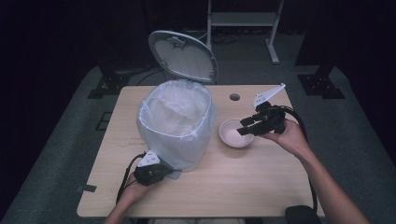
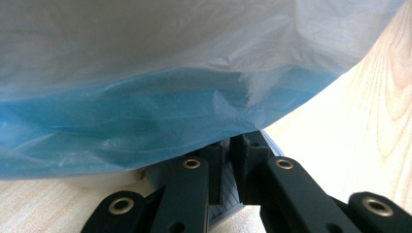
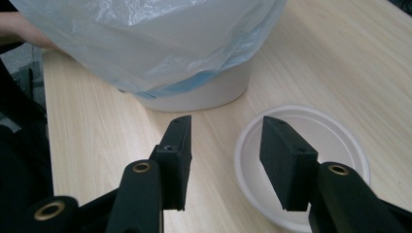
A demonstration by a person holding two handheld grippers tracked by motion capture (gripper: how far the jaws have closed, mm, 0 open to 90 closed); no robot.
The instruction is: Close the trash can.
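A lidded bin (image 1: 180, 126), lined with a pale plastic bag (image 1: 175, 116) that is folded down over its outside, is seen standing on the wooden surface (image 1: 243, 186), its lid (image 1: 183, 56) raised behind it. The bin is taken as the landmark here.

At the near foot of the bin, on its left side, the left gripper (image 1: 156, 171) is held low by the left hand (image 1: 135, 189). In the left gripper view its jaws are seen drawn almost together on a flat grey-blue tab (image 2: 226, 194) that projects from under the bin's base, beneath the overhanging bag (image 2: 160, 82). The tab is gripped between them; what it belongs to cannot be told for certain.

To the right of the bin, close beside it but apart from it, a shallow white bowl (image 1: 235, 134) rests on the surface. The right gripper (image 1: 250, 126), held by the right hand (image 1: 289, 137), is positioned over the bowl's right edge, farther from the bin. In the right gripper view its jaws are seen standing partly apart with nothing between them, the bowl (image 3: 311, 145) lying below and beyond them and the bin (image 3: 204, 92) farther off.
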